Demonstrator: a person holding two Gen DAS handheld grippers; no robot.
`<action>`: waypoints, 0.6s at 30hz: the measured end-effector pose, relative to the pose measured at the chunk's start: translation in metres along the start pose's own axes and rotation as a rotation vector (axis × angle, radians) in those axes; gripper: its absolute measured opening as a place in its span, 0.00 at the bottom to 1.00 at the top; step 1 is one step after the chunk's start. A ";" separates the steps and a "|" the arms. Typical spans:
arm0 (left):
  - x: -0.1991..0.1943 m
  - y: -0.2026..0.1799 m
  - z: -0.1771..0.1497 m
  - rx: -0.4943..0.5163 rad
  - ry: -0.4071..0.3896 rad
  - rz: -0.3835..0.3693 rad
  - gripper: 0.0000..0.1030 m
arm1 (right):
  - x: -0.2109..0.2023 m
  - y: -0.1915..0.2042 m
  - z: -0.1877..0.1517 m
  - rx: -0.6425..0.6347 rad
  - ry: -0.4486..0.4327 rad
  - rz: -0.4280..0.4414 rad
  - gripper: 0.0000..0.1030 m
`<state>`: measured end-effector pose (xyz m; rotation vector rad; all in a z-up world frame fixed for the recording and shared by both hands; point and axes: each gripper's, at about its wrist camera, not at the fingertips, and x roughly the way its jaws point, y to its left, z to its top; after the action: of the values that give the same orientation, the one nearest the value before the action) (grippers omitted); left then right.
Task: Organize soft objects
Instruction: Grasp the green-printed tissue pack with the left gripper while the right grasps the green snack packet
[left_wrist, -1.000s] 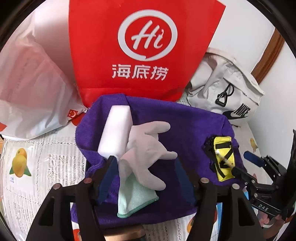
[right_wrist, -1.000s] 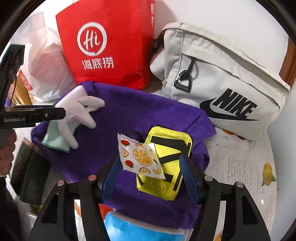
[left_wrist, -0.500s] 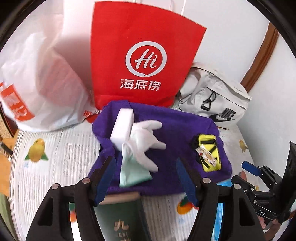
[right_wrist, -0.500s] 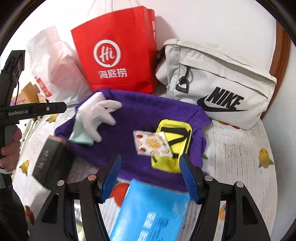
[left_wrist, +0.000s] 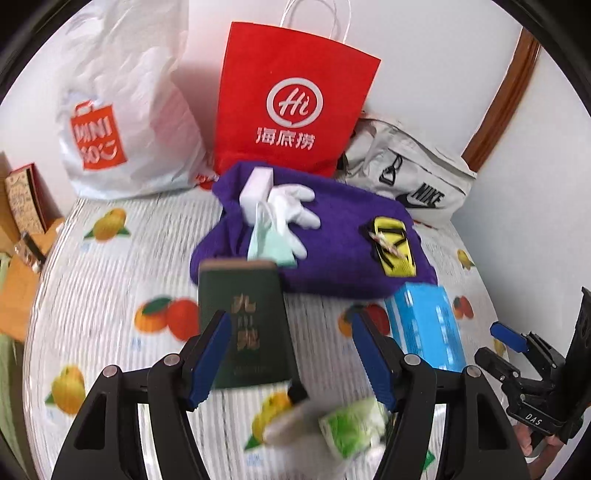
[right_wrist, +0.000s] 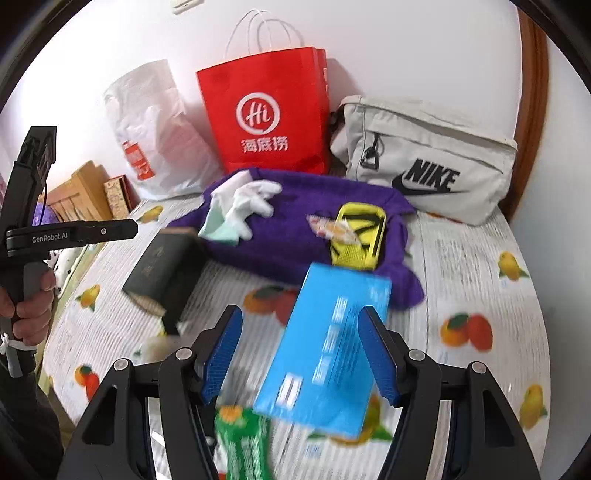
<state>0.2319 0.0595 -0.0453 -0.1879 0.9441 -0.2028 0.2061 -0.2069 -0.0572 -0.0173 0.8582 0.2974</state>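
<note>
Soft things, a white glove (left_wrist: 291, 212) and a yellow pouch (left_wrist: 393, 247), lie on the purple towel (left_wrist: 332, 258) by the red bag (left_wrist: 291, 107). We judge ourselves between picks: left gripper (left_wrist: 291, 354) and right gripper (right_wrist: 301, 350) both gape, holding nothing. Next we must choose a piece and close on it.

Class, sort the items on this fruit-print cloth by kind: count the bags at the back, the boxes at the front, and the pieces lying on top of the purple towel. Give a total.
Bags: 3, white plastic bag, red paper bag, grey Nike bag
Boxes: 2, dark green box, blue box
On the purple towel: 4, white sponge block, white glove, yellow pouch, fruit-print sachet
Total: 9
</note>
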 end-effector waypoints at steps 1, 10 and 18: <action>-0.002 0.000 -0.007 -0.004 0.006 -0.004 0.64 | -0.003 0.001 -0.007 0.000 0.005 0.004 0.63; -0.013 0.005 -0.062 -0.061 0.042 -0.007 0.64 | -0.008 0.020 -0.068 -0.025 0.058 0.050 0.63; -0.014 0.004 -0.095 -0.061 0.052 -0.028 0.64 | 0.018 0.033 -0.119 -0.048 0.146 0.102 0.63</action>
<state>0.1463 0.0600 -0.0895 -0.2532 1.0009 -0.2054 0.1204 -0.1865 -0.1452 -0.0406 0.9985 0.4169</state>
